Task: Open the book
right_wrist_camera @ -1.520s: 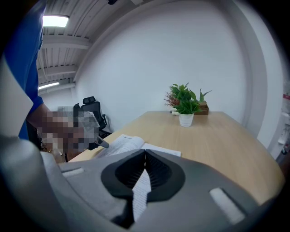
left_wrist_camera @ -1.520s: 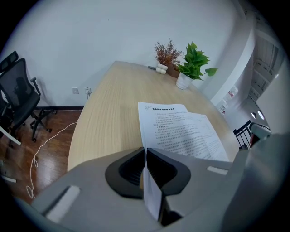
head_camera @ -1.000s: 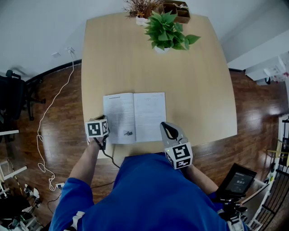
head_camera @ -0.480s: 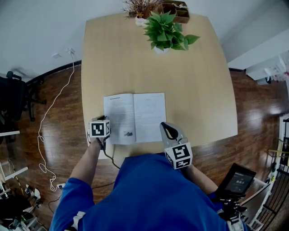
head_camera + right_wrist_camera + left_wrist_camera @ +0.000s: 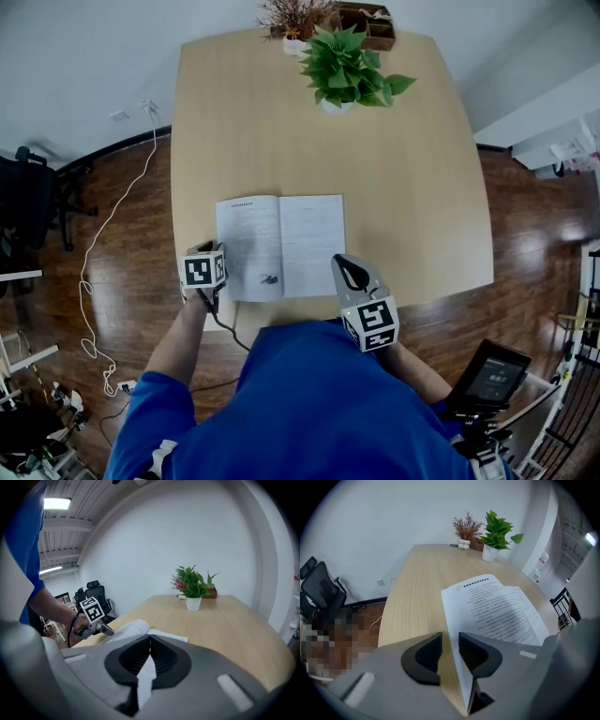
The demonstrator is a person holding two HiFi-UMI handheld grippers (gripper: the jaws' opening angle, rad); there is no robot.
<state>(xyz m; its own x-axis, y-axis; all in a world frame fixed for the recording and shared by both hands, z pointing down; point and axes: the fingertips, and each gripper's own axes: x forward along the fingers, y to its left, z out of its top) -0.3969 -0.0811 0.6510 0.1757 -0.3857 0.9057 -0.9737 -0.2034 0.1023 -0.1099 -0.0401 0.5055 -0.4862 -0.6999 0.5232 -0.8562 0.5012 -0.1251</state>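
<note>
An open book of white printed pages (image 5: 279, 246) lies flat near the front edge of a pale rectangular wooden table (image 5: 281, 131), both pages facing up and its spine running away from the person in a blue shirt (image 5: 309, 403). The left gripper (image 5: 450, 645) stands steeply tilted down at the book's left edge. Its dark ribbed jaws are apart and opening, with the outer edge of the left page running up through the gap and neither pad pressing on it. The right gripper (image 5: 150, 638) sits at the book's lower right corner with its jaws drawn together. A thin white strip shows between the pads, so it seems to be pinching the edge of the right-hand page, though the view there is tight. At the far end of the table, well apart from the book, stand a leafy green plant in a white pot (image 5: 347, 66), a small reddish dried plant (image 5: 291, 17) and a brown wooden box (image 5: 373, 23). A black office chair (image 5: 321, 588) stands on the dark wooden floor (image 5: 122, 216) to the left of the table.
</note>
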